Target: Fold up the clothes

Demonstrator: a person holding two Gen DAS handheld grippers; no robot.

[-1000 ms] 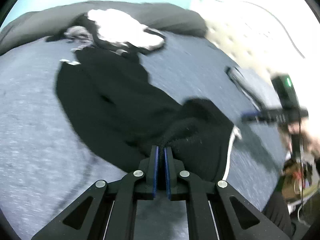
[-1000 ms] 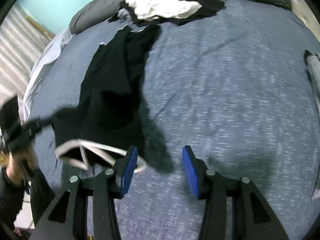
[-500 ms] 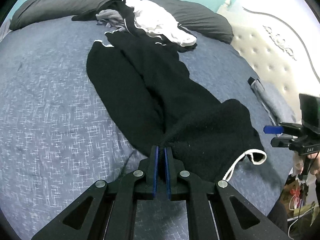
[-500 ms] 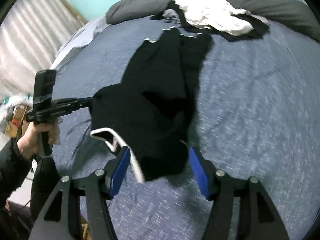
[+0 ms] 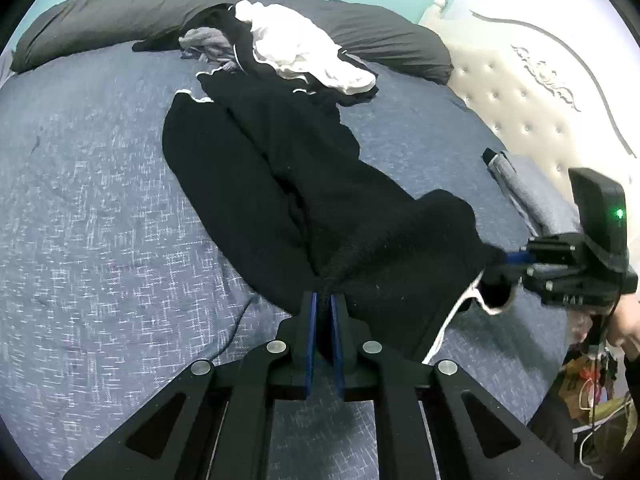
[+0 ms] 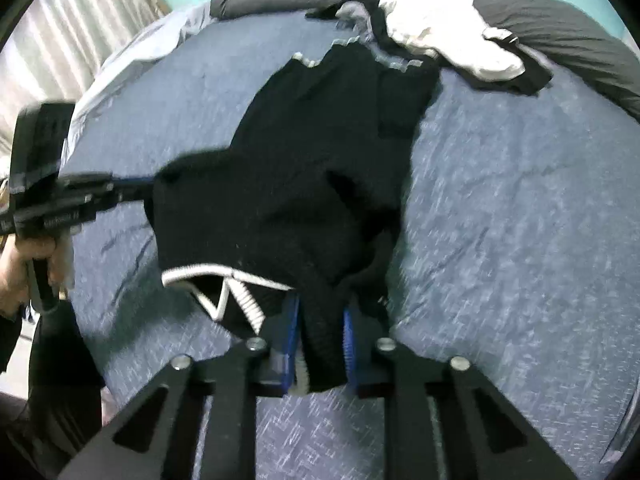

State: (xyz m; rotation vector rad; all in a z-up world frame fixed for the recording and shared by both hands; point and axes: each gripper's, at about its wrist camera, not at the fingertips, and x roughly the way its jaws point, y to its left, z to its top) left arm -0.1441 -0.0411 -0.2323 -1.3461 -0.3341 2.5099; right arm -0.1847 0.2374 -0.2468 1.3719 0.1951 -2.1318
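Black trousers (image 5: 280, 160) with a white drawstring lie lengthwise on the blue bed, legs pointing to the far pillows. My left gripper (image 5: 323, 300) is shut on the waistband at its left corner and holds it lifted. My right gripper (image 6: 320, 312) has the waistband's other corner between its blue pads, the jaws narrowed around the thick fabric with a small gap left. The trousers (image 6: 320, 140) sag between the two grippers. Each gripper shows in the other's view, the right one (image 5: 516, 258) and the left one (image 6: 132, 184).
A pile of white and black clothes (image 5: 304, 52) lies at the far end by the long grey pillow (image 5: 120, 20). A small folded grey item (image 5: 508, 176) lies near the white tufted headboard (image 5: 540, 92). Curtains (image 6: 60, 40) hang left of the bed.
My right gripper swung in from the bare bed to the waistband and closed around its corner. My left gripper kept its hold and the waistband is stretched between both.
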